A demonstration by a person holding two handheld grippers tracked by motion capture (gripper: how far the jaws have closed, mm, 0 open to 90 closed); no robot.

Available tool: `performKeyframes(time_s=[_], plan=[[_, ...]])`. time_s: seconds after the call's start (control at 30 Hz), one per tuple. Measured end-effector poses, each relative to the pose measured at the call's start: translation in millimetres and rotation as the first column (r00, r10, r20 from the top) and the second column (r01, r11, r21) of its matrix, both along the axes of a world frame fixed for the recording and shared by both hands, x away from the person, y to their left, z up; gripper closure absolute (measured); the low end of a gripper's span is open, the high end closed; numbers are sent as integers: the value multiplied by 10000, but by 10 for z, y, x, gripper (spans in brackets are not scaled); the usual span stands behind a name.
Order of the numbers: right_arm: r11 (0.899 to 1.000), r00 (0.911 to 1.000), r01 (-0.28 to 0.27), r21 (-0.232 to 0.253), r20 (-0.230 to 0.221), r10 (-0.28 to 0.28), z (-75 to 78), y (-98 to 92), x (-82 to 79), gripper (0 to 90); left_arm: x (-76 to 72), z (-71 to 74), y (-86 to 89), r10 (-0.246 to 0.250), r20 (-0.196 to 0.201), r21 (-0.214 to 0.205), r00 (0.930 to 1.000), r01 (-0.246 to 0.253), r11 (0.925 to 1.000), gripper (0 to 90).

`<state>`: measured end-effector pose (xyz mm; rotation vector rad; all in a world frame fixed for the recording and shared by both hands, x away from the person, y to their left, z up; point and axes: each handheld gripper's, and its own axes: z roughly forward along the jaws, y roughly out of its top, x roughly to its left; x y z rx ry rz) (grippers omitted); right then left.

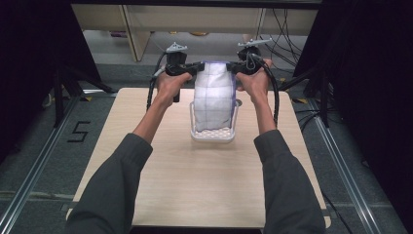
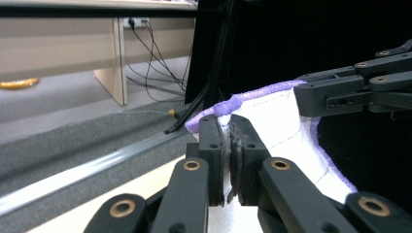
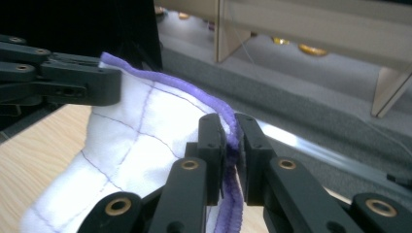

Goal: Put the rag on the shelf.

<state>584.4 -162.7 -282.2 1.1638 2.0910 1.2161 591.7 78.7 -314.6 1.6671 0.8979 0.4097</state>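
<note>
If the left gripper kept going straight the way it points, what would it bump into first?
Likely the right gripper. The left gripper, shut on the cloth, points along the cloth's top edge, and the right gripper clamps the far corner ahead, slightly to one side; depth is hard to judge.

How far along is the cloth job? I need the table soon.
Done: left claw and right claw each grip a top corner of the white cloth. In hand: it hangs with its lower end in the white basket. Left: getting the whole cloth in.
</note>
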Motion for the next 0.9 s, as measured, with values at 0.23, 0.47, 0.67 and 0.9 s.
performKeyframes(time_s=[0.23,0.47,0.67,0.9], plan=[[10000,9990,-1,-32,-445,-1,-215,14,68,814,27,-207,34,75,-602,76,9982,-70,9999,835],[9993,9937,28,-381,-1123,-70,-398,50,146,789,50,-354,38,184,-1042,466,9944,-136,9988,819],[9975,9895,313,-631,-1386,-398,-518,34,192,648,38,-448,60,134,-1459,546,9892,-54,9985,723],[9969,9878,597,-520,-1405,-665,-422,-72,132,548,-25,-429,212,104,-1780,601,9840,3,9982,574]])
